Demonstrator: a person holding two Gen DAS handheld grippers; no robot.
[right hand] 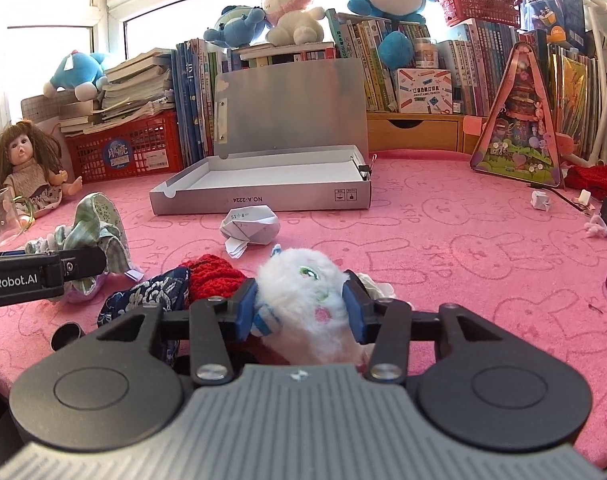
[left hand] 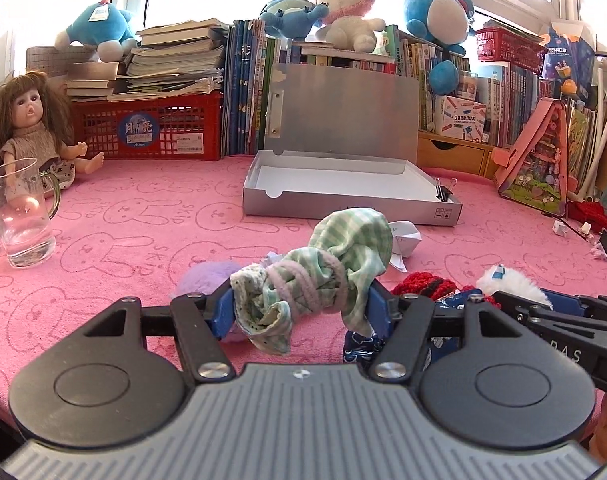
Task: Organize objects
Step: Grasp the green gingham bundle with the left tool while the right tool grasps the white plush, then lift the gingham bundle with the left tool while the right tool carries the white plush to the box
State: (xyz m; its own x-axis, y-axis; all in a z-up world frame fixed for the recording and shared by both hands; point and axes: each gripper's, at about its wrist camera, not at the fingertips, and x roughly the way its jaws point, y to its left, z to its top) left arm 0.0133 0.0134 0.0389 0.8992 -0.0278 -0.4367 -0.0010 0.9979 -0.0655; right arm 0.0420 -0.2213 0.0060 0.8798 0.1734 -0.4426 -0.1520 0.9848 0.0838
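My left gripper is shut on a green checked cloth bundle tied with a lilac cord, held a little above the pink mat; the same bundle shows at the left of the right wrist view. My right gripper has its blue pads pressed on both sides of a white fluffy toy lying on the mat. An open silver box with its lid raised stands beyond both, seen also as the silver box. A red knitted piece and a navy patterned cloth lie beside the white toy.
A folded paper piece lies before the box. A glass mug and a doll sit at the left. Books, a red crate and plush toys line the back. A pink triangular toy case stands at the right.
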